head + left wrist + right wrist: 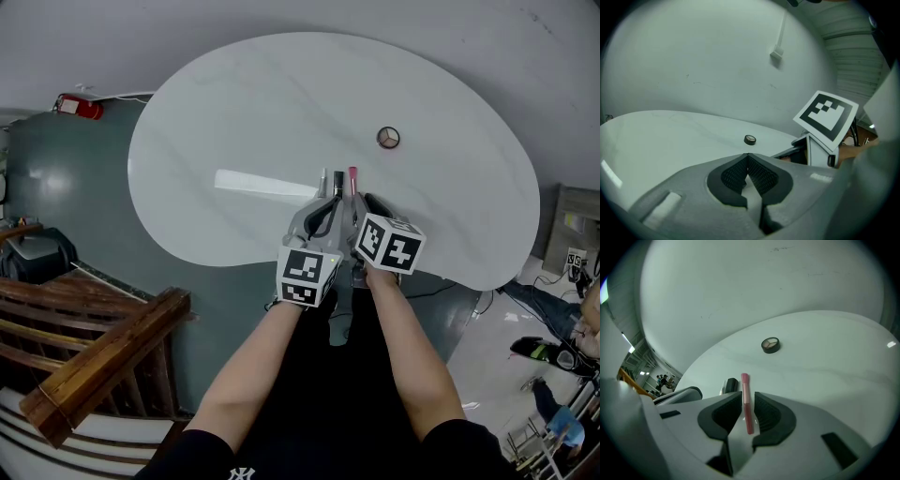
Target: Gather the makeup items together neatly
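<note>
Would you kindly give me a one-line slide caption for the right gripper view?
Right gripper, jaws apart, straddles a pink makeup stick on the white table; a round compact lies beyond.

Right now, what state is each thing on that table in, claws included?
Left gripper: shut, empty.
Right gripper: open around the pink stick.
Pink stick: flat on the table, between those jaws.
Black tube: lying beside the pink stick.
Round compact: lying flat, apart from the others.

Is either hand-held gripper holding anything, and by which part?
Nothing looks held. The pink makeup stick lies, near end, between the jaws of the right hand-held gripper, but the pads stand off it. The left hand-held gripper is shut, empty.
</note>
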The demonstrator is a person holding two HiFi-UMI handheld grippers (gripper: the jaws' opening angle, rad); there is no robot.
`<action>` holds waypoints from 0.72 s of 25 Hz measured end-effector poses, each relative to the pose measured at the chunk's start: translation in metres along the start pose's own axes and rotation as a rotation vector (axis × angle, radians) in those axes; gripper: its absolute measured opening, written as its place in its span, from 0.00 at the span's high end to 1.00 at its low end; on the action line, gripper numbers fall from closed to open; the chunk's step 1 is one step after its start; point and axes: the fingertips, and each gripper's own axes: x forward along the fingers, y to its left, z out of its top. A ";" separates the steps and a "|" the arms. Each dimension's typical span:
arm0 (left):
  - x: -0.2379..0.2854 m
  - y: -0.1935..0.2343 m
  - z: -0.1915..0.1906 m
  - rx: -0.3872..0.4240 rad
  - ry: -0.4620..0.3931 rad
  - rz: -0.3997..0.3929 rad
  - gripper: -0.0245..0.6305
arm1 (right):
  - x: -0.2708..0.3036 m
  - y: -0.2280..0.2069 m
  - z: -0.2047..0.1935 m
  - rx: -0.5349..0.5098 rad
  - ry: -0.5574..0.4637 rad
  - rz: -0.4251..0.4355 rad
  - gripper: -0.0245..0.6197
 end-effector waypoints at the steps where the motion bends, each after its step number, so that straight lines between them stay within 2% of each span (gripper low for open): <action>1: 0.000 -0.002 0.002 0.002 -0.002 -0.003 0.95 | -0.003 -0.001 0.002 -0.004 -0.006 -0.002 0.83; 4: 0.002 -0.010 0.006 0.011 -0.005 -0.010 0.95 | -0.014 -0.004 0.008 -0.019 -0.023 -0.002 0.84; 9: 0.003 -0.028 0.015 0.030 -0.015 -0.019 0.95 | -0.036 -0.012 0.022 -0.038 -0.064 -0.008 0.91; 18: 0.002 -0.058 0.035 0.045 -0.042 -0.024 0.95 | -0.071 -0.019 0.044 -0.062 -0.129 0.031 0.93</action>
